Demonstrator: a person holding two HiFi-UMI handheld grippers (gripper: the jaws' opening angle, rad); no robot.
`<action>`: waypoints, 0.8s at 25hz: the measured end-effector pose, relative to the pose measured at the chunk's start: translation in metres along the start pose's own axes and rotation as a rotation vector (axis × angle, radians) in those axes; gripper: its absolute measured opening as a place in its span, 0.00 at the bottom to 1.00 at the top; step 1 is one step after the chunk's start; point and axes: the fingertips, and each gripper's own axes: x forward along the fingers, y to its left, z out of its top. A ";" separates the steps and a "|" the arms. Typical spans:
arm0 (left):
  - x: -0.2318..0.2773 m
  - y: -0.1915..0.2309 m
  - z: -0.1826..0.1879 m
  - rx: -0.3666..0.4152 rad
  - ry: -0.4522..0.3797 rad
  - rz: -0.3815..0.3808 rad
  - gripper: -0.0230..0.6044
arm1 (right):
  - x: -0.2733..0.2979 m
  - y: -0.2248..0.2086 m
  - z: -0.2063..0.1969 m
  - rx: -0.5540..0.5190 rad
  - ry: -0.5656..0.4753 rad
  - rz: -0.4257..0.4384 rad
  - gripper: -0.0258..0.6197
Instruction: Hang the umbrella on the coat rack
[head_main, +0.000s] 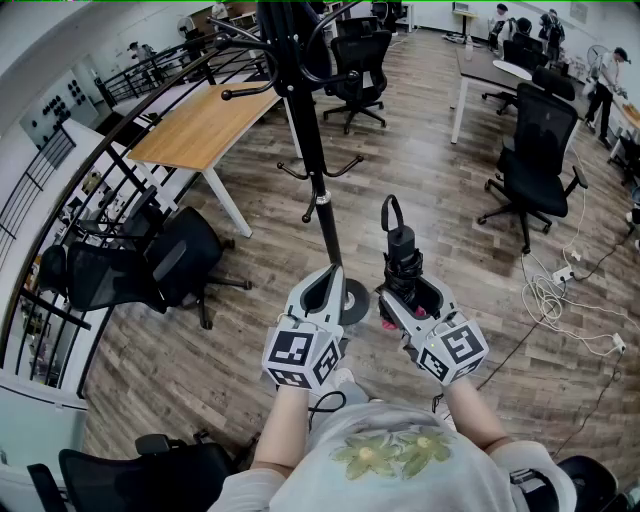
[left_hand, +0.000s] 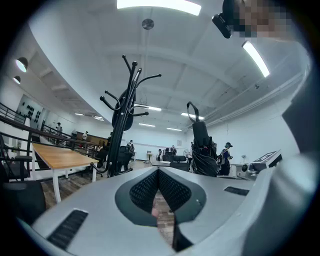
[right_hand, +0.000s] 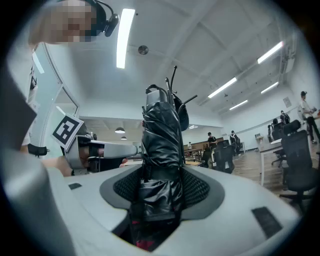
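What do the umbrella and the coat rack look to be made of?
Umbrella: black glossy fabric, probably nylon or polyester, going by its shiny crinkled folds. Coat rack: likely black-painted metal, semi-matte, given the thin smooth pole and slim curved hooks; not certain.

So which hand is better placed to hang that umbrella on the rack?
Right. The right gripper is clamped on the umbrella, which stands up beside the coat rack just ahead. The left gripper is shut and holds nothing, so it would first have to take the umbrella over.
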 end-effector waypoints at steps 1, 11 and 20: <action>-0.002 -0.003 0.001 0.003 -0.005 0.003 0.04 | -0.004 0.002 0.001 -0.004 -0.001 0.002 0.41; -0.006 -0.027 0.000 0.006 -0.004 0.019 0.04 | -0.025 0.004 0.007 0.001 -0.007 0.020 0.41; 0.014 -0.025 -0.012 -0.003 0.016 0.007 0.04 | -0.015 -0.016 0.011 0.012 -0.011 0.027 0.41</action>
